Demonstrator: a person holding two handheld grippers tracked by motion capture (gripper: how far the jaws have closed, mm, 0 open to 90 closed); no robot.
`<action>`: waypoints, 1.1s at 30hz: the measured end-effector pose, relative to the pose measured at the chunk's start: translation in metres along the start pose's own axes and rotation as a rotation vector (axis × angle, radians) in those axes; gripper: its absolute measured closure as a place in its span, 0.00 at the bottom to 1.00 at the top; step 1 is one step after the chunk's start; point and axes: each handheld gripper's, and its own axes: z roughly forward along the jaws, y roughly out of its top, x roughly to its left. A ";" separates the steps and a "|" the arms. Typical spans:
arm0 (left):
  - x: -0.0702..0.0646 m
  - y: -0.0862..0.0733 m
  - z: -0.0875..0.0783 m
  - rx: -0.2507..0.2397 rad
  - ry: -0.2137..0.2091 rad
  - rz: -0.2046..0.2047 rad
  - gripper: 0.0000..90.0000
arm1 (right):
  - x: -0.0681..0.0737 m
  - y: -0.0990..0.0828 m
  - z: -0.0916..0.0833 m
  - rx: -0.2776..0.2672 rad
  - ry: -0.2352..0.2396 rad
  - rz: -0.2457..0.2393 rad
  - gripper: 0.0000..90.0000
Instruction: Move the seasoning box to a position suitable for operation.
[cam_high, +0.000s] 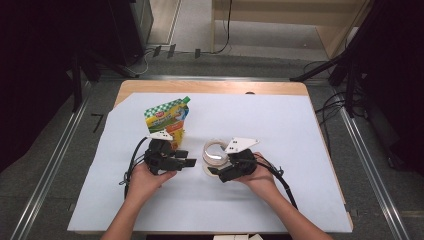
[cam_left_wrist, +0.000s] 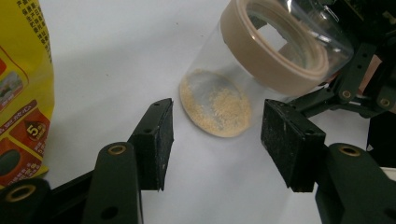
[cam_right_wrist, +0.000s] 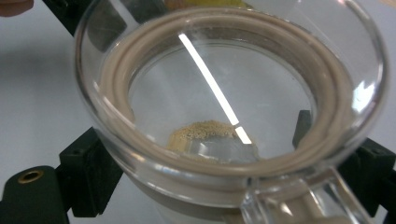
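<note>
A clear jar (cam_high: 215, 152) with a tan seal ring lies tilted between the jaws of my right gripper (cam_high: 216, 169), which is shut on it. In the right gripper view I look into the jar's mouth (cam_right_wrist: 233, 107); a little tan powder (cam_right_wrist: 205, 133) lies at its bottom, and the black jaws of the right gripper (cam_right_wrist: 205, 154) press its sides. My left gripper (cam_left_wrist: 217, 133) is open with nothing between its pads. The jar's powdered bottom (cam_left_wrist: 217, 105) sits just beyond its tips. A yellow and green pouch (cam_high: 165, 120) stands just behind the left gripper (cam_high: 186, 158).
A white sheet (cam_high: 300, 125) covers the wooden table. The pouch (cam_left_wrist: 23, 93) stands close on the left in the left gripper view. The right gripper's linkage (cam_left_wrist: 355, 88) shows behind the jar there. Bare sheet lies to the right and toward the front edge.
</note>
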 end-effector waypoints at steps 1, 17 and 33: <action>0.000 0.000 0.000 0.002 -0.001 0.001 0.50 | 0.000 0.000 0.000 -0.001 -0.001 -0.002 0.13; 0.000 0.000 0.002 0.006 0.003 0.008 0.49 | 0.004 -0.003 -0.021 -0.002 0.030 0.051 0.06; -0.001 0.001 0.002 0.008 0.019 0.020 0.51 | 0.002 -0.019 -0.068 -0.023 0.036 0.129 0.34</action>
